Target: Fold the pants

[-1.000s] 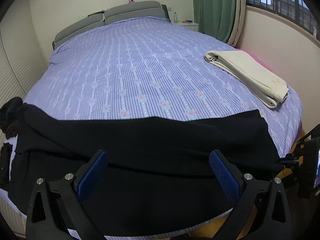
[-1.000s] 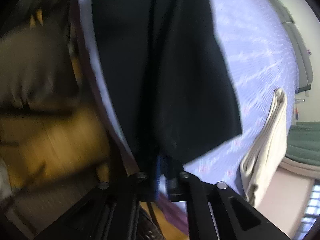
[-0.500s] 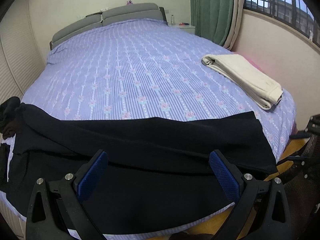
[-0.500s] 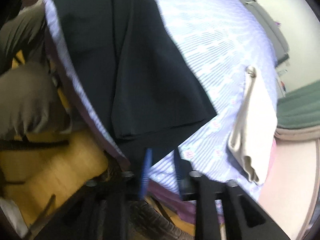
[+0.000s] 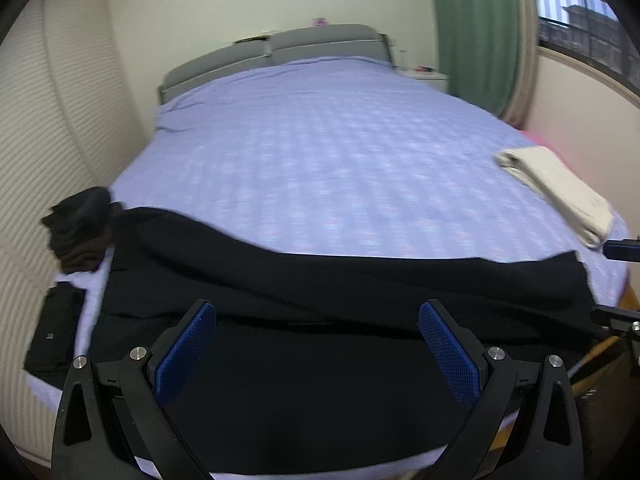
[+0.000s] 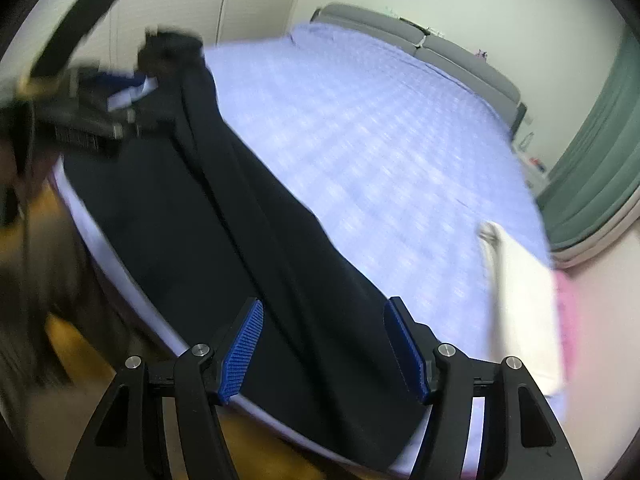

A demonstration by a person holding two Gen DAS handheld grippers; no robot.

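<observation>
The black pants (image 5: pixel 320 320) lie flat, folded lengthwise, along the near edge of the bed (image 5: pixel 340 160). They also show in the right wrist view (image 6: pixel 240 232), running from far left to the near edge. My left gripper (image 5: pixel 318 344) is open and empty above the middle of the pants. My right gripper (image 6: pixel 322 348) is open and empty above the pants' near end. The other gripper shows blurred at the far left of the right wrist view (image 6: pixel 80 120).
A folded cream garment (image 5: pixel 560 188) lies at the bed's right edge, also in the right wrist view (image 6: pixel 524 300). A heap of dark clothes (image 5: pixel 80 228) sits at the left edge. The grey headboard (image 5: pixel 280 48), green curtain (image 5: pixel 476 32) and wooden floor (image 6: pixel 72 344) surround the bed.
My right gripper let go of the pants' end, opened and swung up to face across the bed. My left gripper stayed open and lifted a little, turning left.
</observation>
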